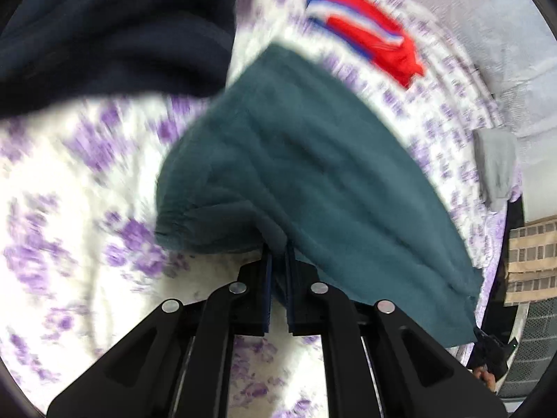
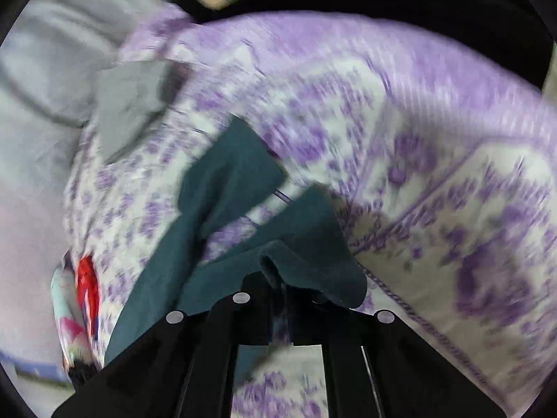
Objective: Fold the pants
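A bed takes up most of both views, covered by a white bedspread [image 1: 87, 174] printed with purple flowers; toward the far side in the right wrist view the print [image 2: 400, 80] turns to a mostly purple band. Beyond it lies pale grey bedding [image 2: 38, 80]. A large dark navy cloth [image 1: 115, 35] fills the upper left of the left wrist view, resting on the bedspread. The teal pants [image 1: 296, 160] lie across the middle of the bed, partly raised off it at both gripped ends: in the left wrist view the gathered waistband end hangs from the left gripper [image 1: 278, 261], and in the right wrist view the two legs [image 2: 226, 181] spread apart, with bedspread showing between them. A red garment with blue and white stripes [image 1: 365, 35] lies on the bedspread past the pants, and a small grey cloth [image 2: 128, 104] sits near the bed's edge. The left gripper's fingers are closed tight on a fold of the pants. The right gripper [image 2: 278, 285] has its fingers pinched on a fold of a pant leg.
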Action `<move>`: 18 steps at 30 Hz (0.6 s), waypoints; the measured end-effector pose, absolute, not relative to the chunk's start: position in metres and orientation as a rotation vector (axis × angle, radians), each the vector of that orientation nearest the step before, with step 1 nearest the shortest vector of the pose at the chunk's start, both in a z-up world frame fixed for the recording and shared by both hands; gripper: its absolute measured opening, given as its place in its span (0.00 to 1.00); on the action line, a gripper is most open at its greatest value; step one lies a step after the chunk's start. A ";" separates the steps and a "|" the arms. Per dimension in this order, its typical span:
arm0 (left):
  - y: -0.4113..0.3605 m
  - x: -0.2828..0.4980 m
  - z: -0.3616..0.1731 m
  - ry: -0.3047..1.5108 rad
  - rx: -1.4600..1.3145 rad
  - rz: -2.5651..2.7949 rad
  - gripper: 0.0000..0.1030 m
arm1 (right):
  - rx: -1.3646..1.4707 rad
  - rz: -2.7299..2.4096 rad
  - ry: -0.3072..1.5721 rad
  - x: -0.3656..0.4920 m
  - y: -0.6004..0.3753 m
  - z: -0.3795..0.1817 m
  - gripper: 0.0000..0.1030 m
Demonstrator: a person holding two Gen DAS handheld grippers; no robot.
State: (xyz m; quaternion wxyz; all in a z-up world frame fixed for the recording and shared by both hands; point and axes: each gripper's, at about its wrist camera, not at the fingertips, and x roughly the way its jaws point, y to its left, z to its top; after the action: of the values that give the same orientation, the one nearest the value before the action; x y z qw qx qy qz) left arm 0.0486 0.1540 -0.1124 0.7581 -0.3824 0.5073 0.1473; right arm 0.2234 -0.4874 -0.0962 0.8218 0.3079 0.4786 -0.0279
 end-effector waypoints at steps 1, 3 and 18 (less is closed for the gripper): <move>0.157 0.043 -0.099 1.088 -0.822 0.315 0.05 | 0.634 -0.039 1.022 0.217 -0.489 -0.090 0.05; 0.160 0.032 -0.086 1.076 -0.791 0.308 0.05 | 0.576 0.018 1.063 0.201 -0.490 -0.087 0.06; 0.188 -0.041 -0.112 1.219 -0.594 0.499 0.07 | 0.468 -0.263 1.052 0.158 -0.553 -0.111 0.53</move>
State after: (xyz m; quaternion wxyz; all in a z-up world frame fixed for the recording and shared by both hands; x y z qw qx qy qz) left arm -0.0414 0.1877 -0.1123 0.7501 -0.2720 0.5578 0.2283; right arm 0.1584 -0.5531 -0.1109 0.8306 0.2208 0.4959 -0.1241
